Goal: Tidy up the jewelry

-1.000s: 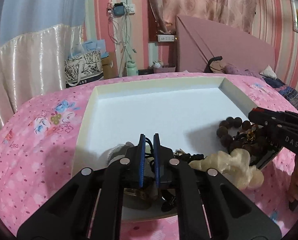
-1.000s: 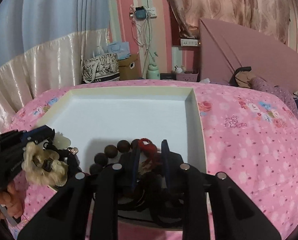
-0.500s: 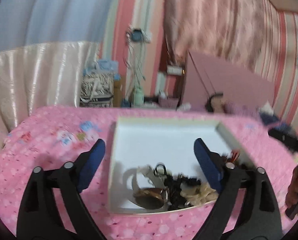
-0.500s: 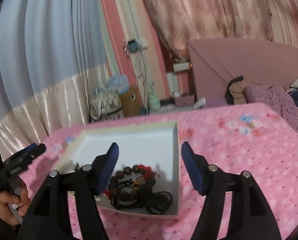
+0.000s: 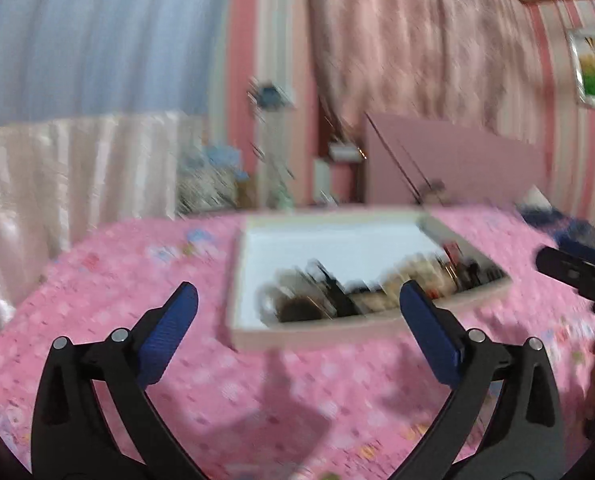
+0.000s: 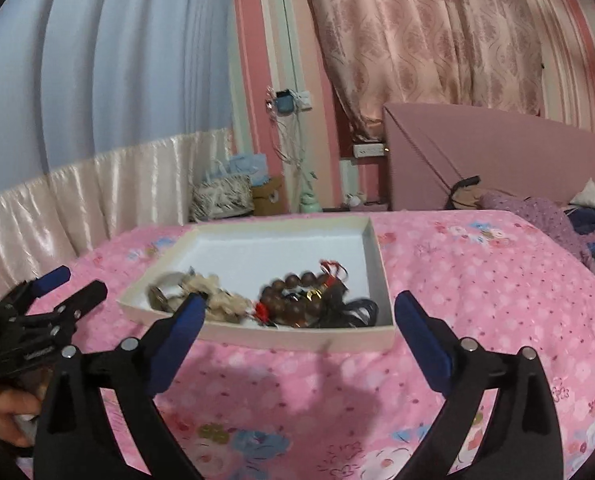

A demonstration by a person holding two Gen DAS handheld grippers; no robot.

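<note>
Item: jewelry pile, lying in the white tray, which is our landmark throughout. The pile sits along the tray's near wall: a brown bead bracelet with a red tassel toward the right corner, black cord tight against the right wall, a pale cream piece left of the beads, and a round metal piece at the left end. The tray's far half is bare white floor.

Claws: our left gripper and right gripper both hover short of the tray's near wall. Their jaws are opening, nearly at full spread, with nothing between them.

Risks, as we judge them: the pieces touch and overlap, so a pinch on one strand could drag a neighbour along or tangle cord with beads. The tray rests on a soft pink bedspread; a push on its near wall could tip or slide it. Motion blur in the left wrist view leaves the pile's left end hard to read from there.

Room: open bedspread lies left, right and in front of the tray. The two grippers stand close together at the tray's near-left corner, where we could collide. Beyond the tray's far wall the bed drops off.
</note>
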